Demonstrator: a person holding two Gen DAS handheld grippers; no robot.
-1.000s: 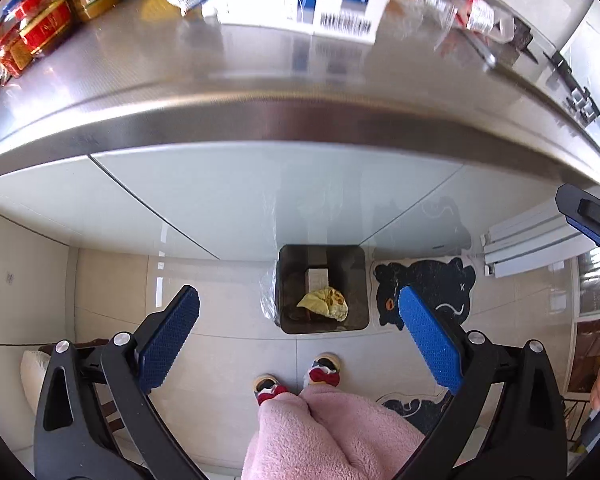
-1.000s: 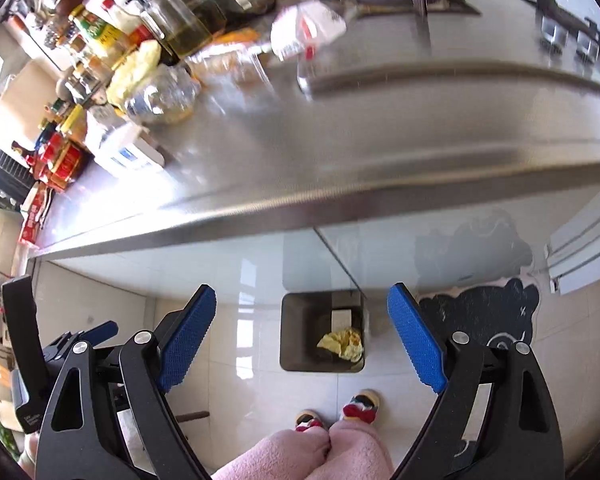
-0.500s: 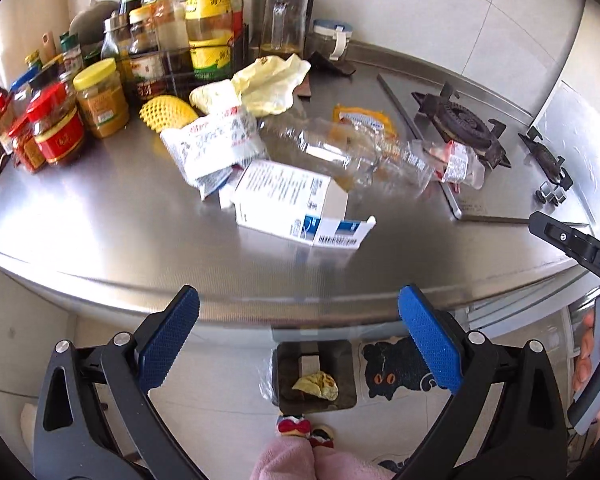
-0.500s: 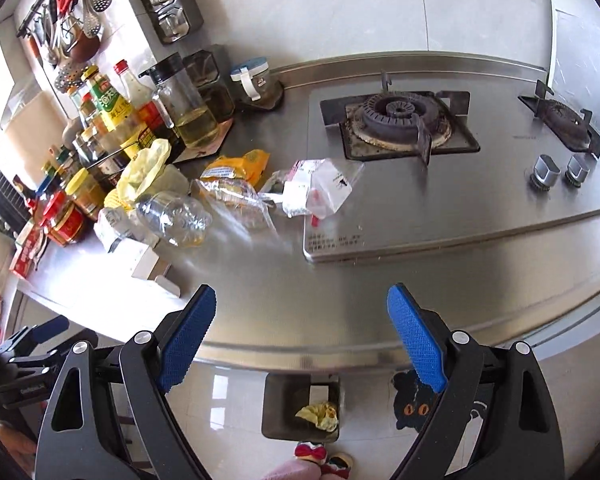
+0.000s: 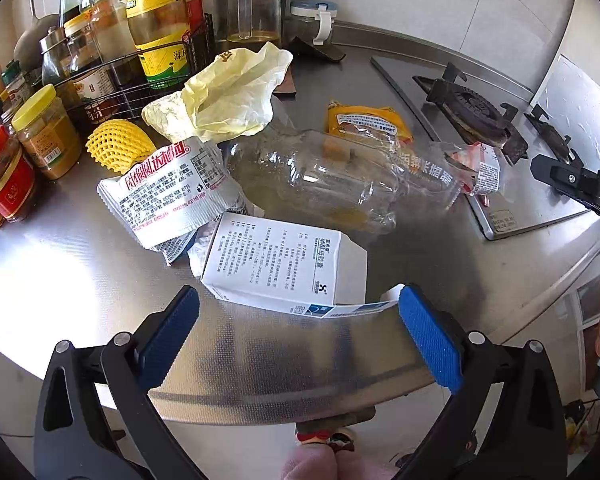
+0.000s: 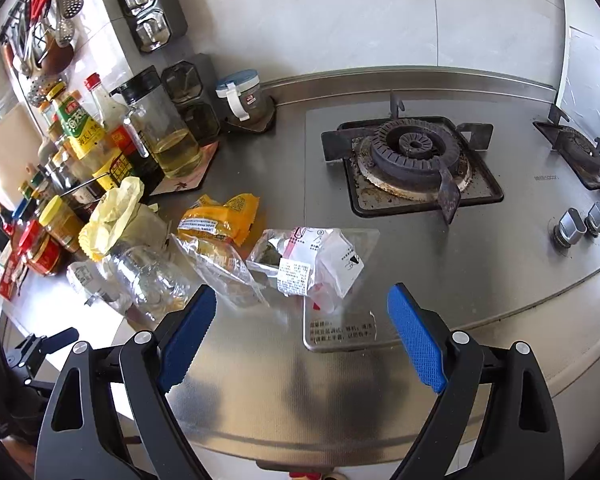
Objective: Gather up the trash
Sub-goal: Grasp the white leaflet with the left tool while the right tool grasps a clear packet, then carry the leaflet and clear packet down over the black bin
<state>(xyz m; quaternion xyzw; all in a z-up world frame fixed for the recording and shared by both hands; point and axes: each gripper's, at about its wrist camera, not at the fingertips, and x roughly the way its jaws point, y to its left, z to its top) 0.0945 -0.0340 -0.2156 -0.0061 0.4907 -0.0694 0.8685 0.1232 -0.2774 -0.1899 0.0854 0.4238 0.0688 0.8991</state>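
- The right hand-held gripper (image 6: pixel 300 336) stands wide open over the near edge of the steel worktop (image 6: pixel 260 400) — nothing between its blue pads (image 6: pixel 416 340).
- Just beyond it lies a crumpled clear wrapper with white labels (image 6: pixel 320 264), partly on the stove's near-left corner.
- To its left: a clear printed bag (image 6: pixel 220 268), an orange packet (image 6: pixel 216 220), an empty plastic bottle (image 6: pixel 144 276) and a yellow bag (image 6: pixel 116 212).
- Far left, condiment bottles and jars (image 6: pixel 80 140) crowd together.
- A gas burner (image 6: pixel 416 152) sits far right — its knobs (image 6: pixel 580 224) nearer the edge.
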